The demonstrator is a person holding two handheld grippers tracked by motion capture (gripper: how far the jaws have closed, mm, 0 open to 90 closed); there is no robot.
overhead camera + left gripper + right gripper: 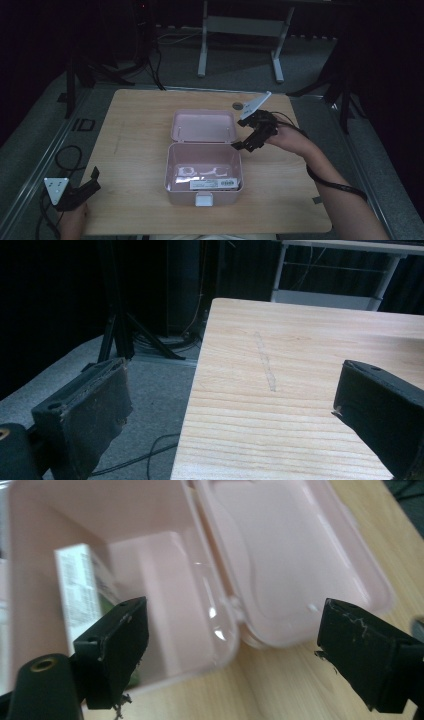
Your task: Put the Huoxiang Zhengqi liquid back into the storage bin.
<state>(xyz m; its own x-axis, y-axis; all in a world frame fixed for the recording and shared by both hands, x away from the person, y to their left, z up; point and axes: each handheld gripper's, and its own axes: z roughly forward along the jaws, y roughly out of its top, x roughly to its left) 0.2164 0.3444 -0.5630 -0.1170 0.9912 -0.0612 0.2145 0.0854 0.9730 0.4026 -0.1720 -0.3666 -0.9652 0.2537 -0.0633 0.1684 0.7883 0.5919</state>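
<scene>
Open pink box at mid-table, both grippers empty and spread.

The left gripper (85,186) rests at the table's (140,125) near left corner, jaws apart over bare wood and the edge, nothing between them. The pink plastic box (202,172) sits at the table's middle, its lid (203,126) folded back flat, a white labelled packet (212,184) and small white pieces inside. The right gripper (250,135) hovers by the box's right rear corner, jaws wide apart with nothing between them.
</scene>
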